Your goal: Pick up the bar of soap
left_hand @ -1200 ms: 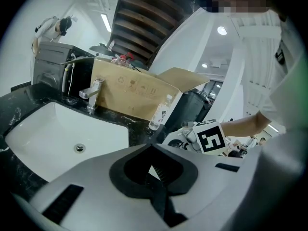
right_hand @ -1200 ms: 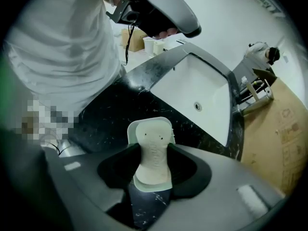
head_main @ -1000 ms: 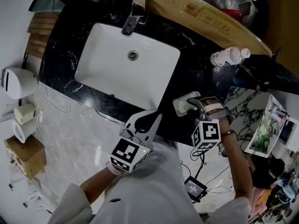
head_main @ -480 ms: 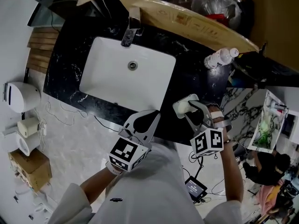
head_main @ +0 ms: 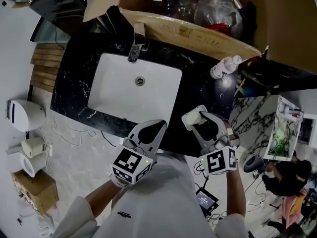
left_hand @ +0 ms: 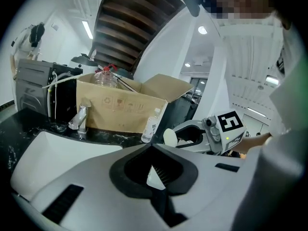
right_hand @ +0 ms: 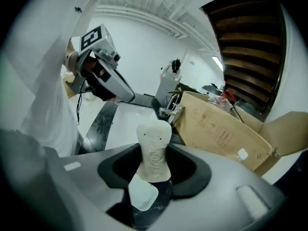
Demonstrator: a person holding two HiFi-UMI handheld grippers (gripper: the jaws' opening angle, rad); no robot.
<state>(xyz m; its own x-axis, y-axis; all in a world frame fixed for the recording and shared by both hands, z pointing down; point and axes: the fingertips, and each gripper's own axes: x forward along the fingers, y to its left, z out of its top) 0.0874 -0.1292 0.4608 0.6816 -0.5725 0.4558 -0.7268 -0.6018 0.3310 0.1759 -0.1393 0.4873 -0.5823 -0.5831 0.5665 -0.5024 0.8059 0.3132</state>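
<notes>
right gripper: clamping the bar of soap between its jaws. The soap is sticking out past the tips, with its lower end seated in the jaw throat.
soap location: sitting right of centre in the head view, over the front edge of the black counter, just right of the lower right corner of the white sink.
left gripper: jaws resting together with nothing between them. It is hanging at bottom centre of the head view, well apart from the soap.
what's changing: compared with a second ago, the right gripper's body is swinging back toward the person, and its marker cube is now sitting nearer the bottom edge of the head view. The soap is riding along in the same grip and holding roughly the same spot beside the sink corner.
view shift: the head camera is moving too. The faucet is sliding down the frame, the bottle is sliding left, and more of the cardboard box is showing at the top. Part of the apparent motion is therefore not the gripper's.
task reading: the grasp is made, and the right gripper view is showing the soap out in front of the tips with the sink behind it. I'm judging it as off the counter, though the clearance can't be read from the head view.
risk: the grip is catching only one end of the soap, and soap tends to be slick, so it could slip or pivot.
</notes>
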